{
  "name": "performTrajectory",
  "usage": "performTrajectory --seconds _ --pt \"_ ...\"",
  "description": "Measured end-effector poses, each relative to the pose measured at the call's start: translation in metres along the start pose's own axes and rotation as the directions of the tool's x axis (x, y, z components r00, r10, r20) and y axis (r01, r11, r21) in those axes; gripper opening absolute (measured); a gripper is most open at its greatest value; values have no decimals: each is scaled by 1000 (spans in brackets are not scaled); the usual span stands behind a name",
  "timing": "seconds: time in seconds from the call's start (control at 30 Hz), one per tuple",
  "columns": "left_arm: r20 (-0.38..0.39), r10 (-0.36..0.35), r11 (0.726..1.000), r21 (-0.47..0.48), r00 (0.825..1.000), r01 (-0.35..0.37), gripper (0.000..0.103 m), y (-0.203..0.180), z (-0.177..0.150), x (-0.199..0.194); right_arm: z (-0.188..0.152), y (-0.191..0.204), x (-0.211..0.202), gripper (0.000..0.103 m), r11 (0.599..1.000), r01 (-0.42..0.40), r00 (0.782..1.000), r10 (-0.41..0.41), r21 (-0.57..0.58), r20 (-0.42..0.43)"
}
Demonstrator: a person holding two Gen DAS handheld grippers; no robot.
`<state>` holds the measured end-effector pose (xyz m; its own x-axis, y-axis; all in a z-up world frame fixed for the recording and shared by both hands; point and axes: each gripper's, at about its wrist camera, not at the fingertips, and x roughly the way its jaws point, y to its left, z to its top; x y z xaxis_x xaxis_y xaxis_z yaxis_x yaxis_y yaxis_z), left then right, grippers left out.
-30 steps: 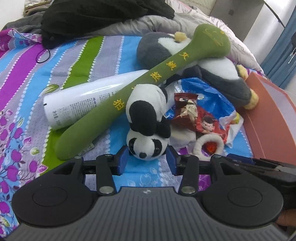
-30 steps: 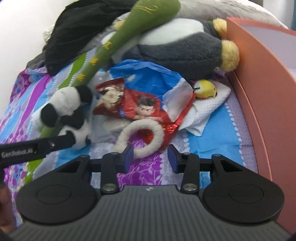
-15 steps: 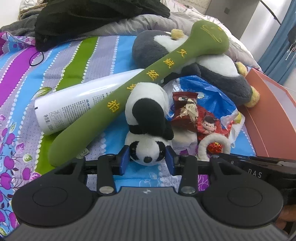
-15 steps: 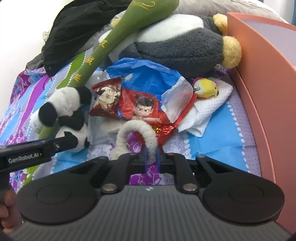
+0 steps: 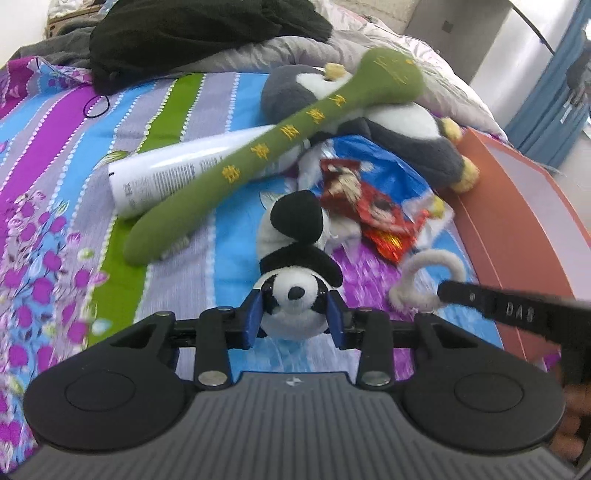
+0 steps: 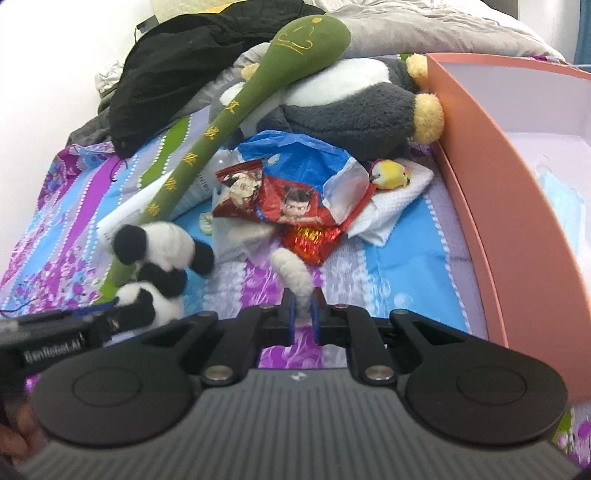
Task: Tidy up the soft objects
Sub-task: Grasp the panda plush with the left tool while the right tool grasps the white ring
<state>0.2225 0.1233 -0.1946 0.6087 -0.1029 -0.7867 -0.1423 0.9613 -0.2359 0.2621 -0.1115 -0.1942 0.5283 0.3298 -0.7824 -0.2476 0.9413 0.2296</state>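
Observation:
A small panda plush (image 5: 295, 229) hangs head-first in my left gripper (image 5: 293, 317). Its blue pads press on the panda's head and the jaws are still closing on it. In the right wrist view the same panda (image 6: 155, 254) dangles at lower left. My right gripper (image 6: 303, 317) is shut on a white fluffy ring (image 6: 295, 273), also seen as a loop (image 5: 432, 273) in the left wrist view. Behind them a long green plush bat (image 5: 280, 147) leans on a grey and white penguin plush (image 5: 406, 125).
An open orange box (image 6: 480, 166) stands along the right. On the striped bedsheet (image 5: 184, 103) lie a white bottle (image 5: 166, 173), red snack packets (image 6: 291, 206), a blue bag (image 6: 303, 155), a yellow bird toy (image 6: 389, 173) on a white cloth (image 6: 391, 203), and black clothing (image 5: 184, 33) at the back.
My right gripper shut on the white ring and drew it out from the snack packets. My left gripper closed on the panda's head and pulled it away from the green bat.

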Motion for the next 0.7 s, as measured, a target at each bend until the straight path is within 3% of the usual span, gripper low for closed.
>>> performTrajectory --seconds 0.4,0.7 --pt "-5 -33 998 -45 999 33 41 -16 -68 -55 -42 -6 -55 12 998 -46 998 48 35 -42" --pt "-14 -43 995 -87 999 42 43 -15 -96 -61 -77 -25 -46 14 999 25 991 -20 37 -132"
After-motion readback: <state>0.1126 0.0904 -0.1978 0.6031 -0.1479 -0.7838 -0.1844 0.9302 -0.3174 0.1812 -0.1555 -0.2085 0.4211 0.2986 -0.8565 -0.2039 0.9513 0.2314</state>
